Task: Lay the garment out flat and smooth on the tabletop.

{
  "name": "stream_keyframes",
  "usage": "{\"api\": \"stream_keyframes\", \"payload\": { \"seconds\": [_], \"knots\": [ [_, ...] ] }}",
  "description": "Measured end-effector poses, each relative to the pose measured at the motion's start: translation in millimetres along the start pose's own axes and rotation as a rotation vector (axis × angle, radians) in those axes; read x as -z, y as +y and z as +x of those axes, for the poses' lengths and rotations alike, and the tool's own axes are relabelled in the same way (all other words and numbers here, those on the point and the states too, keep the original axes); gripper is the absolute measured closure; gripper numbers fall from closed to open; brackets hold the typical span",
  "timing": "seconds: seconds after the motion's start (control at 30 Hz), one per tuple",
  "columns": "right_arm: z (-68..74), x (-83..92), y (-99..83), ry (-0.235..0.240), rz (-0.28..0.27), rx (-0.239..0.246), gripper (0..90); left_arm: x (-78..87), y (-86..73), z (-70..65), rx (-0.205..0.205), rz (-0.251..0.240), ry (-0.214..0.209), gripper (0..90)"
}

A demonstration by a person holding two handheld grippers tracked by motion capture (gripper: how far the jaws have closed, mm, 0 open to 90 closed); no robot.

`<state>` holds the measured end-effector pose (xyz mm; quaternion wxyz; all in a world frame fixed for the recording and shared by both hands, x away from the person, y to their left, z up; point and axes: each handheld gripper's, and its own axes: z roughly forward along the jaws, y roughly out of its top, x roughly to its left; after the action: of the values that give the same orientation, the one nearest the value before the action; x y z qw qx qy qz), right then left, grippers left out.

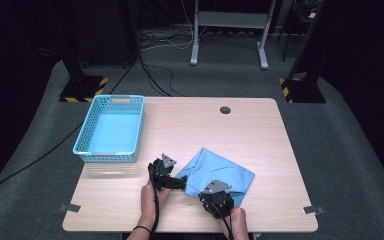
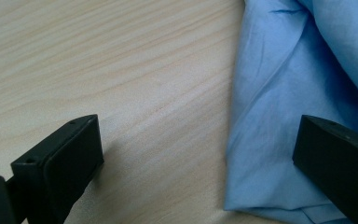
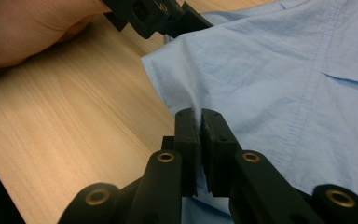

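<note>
Light-blue folded cotton cloth (image 1: 220, 172) lies pinched at its near edge by right gripper (image 3: 200, 114); left gripper (image 2: 198, 154) straddles its corner, jaws apart.

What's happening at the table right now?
A person works a folded blue cloth on the wooden table. The right hand-held gripper is shut on the cloth's near edge. The left hand-held gripper is open, straddling the cloth's other edge without pinching it. A blue basket stands empty nearby.
</note>
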<state>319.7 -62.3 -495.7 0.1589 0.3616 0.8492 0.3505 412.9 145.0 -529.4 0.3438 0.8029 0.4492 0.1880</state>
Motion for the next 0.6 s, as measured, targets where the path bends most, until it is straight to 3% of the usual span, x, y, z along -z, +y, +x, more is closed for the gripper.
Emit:
{"api": "stream_keyframes", "payload": {
  "seconds": [0.3,0.6],
  "knots": [
    [-3.5,8.4,5.9,-0.015,-0.025,-0.007,85.7,-0.1,0.0,0.0,0.001,0.000,-0.001,1.1],
    [-23.9,18.9,12.8,-0.079,-0.067,-0.036,85.2,0.0,0.0,0.0,0.000,0.000,0.000,1.1]
  ]
}}
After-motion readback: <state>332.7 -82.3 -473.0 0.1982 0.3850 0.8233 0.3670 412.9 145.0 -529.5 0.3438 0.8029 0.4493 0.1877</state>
